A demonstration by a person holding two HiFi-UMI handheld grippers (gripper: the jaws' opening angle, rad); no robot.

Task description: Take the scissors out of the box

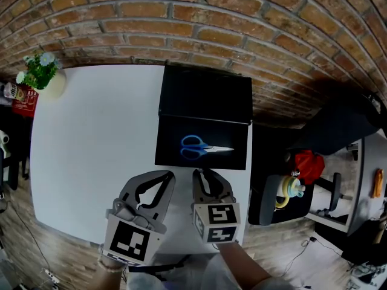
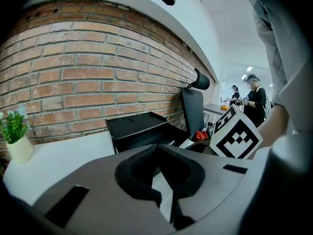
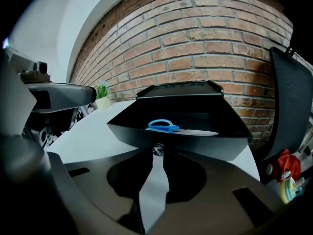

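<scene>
Scissors (image 1: 202, 148) with blue handles lie flat inside the open black box (image 1: 169, 156) on the white table (image 1: 91, 150), blades pointing right. The box lid (image 1: 205, 92) stands folded back towards the brick wall. Both grippers hover over the table's near edge, just short of the box. My left gripper (image 1: 168, 175) is shut and empty, near the box's front left corner. Also shut and empty, my right gripper (image 1: 202, 173) has its tips close to the box's front wall. In the right gripper view the scissors (image 3: 168, 127) lie straight ahead, beyond the front wall (image 3: 195, 141) and the gripper's tip (image 3: 157, 150).
A small potted plant (image 1: 41, 72) stands at the table's far left corner. Right of the table are a dark office chair (image 1: 269, 192), a red bag (image 1: 308, 165) and a yellow bottle (image 1: 289, 189). The brick wall (image 1: 193, 23) runs behind. People stand far off in the left gripper view.
</scene>
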